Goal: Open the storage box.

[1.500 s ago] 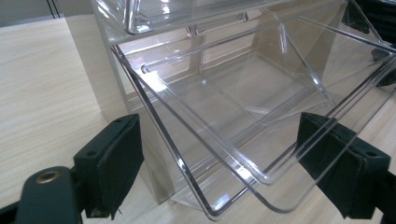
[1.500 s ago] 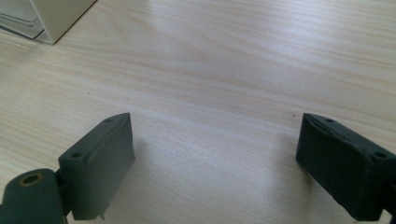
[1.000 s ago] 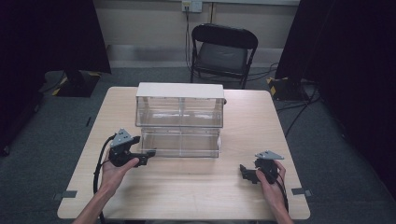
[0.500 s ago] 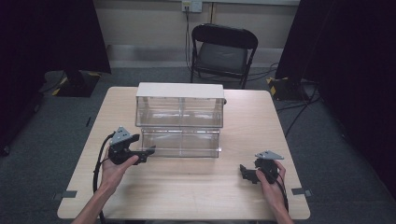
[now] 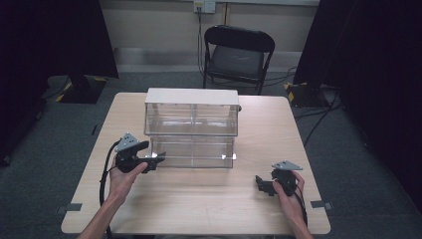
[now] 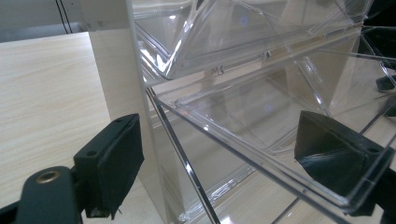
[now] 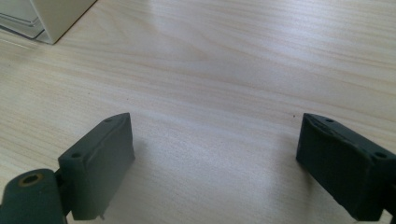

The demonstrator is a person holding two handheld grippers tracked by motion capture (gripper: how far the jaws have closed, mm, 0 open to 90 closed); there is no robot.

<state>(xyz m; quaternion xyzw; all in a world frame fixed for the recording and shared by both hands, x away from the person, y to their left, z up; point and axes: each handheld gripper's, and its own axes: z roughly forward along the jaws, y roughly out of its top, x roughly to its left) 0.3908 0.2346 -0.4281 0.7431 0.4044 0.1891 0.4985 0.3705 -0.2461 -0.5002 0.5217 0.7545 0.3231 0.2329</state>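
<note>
The left gripper (image 5: 147, 160), jaws wide apart, straddles the lower left front corner of the clear drawer cabinet (image 5: 191, 127) at mid-table. The right gripper (image 5: 266, 184) rests low over bare wooden table (image 5: 209, 199), jaws spread. A black folding chair (image 5: 238, 55) stands beyond.

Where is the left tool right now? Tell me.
In the high view, the left tool sits at the table's left, at the front-left corner of the clear drawer cabinet, open around the lower drawer's corner.
</note>
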